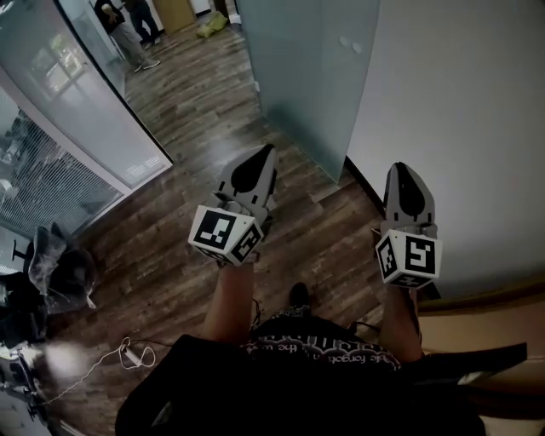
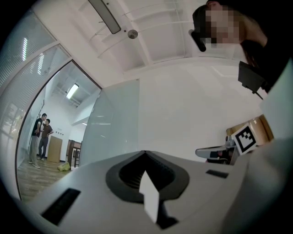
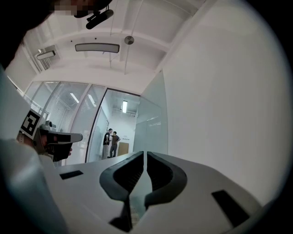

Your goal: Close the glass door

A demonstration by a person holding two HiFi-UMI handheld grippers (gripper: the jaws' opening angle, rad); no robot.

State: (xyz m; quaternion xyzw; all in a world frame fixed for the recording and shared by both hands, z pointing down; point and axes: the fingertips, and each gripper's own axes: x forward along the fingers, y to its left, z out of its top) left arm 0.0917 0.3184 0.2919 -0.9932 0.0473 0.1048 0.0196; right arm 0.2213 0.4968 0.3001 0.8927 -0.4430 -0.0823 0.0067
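The frosted glass door stands swung open along the white wall, ahead of both grippers. It also shows as a pale panel in the left gripper view and in the right gripper view. My left gripper points toward the door's near edge, jaws together with nothing between them. My right gripper is held close to the wall, short of the door, its jaws shut on nothing with only a hairline slit between them. Neither gripper touches the door.
A glass partition runs along the left, with the doorway between it and the door. Two people stand far down the wood-floored corridor. A dark chair and a loose white cable lie at lower left. A wooden unit sits at lower right.
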